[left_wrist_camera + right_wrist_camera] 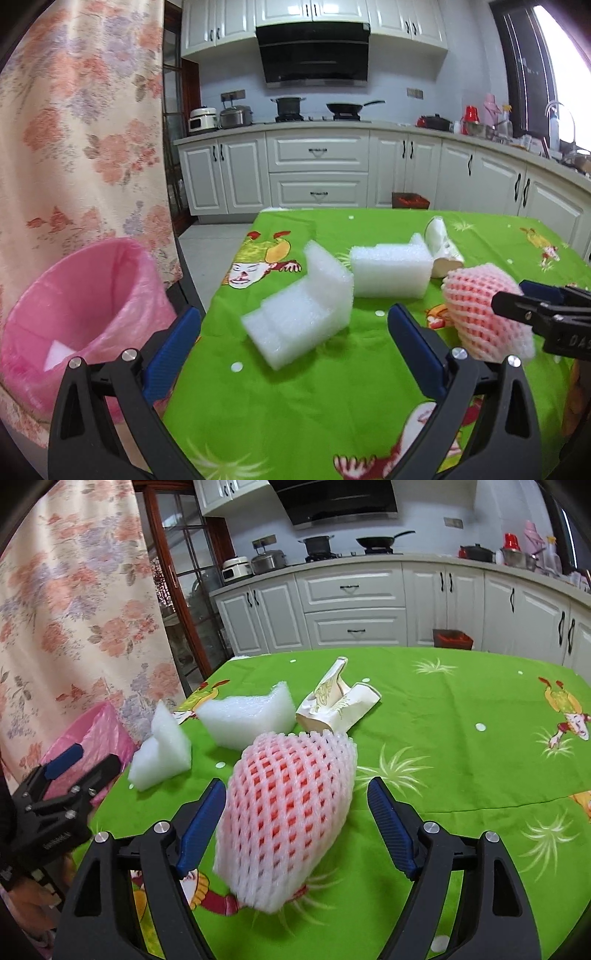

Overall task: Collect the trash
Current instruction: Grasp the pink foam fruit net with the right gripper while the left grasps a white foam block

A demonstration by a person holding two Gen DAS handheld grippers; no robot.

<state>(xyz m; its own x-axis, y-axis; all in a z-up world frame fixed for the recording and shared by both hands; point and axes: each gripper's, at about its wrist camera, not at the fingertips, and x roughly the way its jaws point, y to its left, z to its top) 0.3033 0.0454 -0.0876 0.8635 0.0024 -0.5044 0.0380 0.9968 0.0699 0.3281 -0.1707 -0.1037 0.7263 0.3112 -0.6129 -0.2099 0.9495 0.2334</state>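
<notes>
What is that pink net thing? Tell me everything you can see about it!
The pink net is a soft foam mesh sleeve, the kind that wraps fruit, white-pink with darker red showing through its diamond holes. It is puffed into an egg shape and looks blurred. It sits between the open fingers of the right gripper, touching the left finger, over the green tablecloth.

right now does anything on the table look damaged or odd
The paper cup beside the far foam block lies crushed and torn open on the green tablecloth. Everything else looks like plain packing litter.
</notes>
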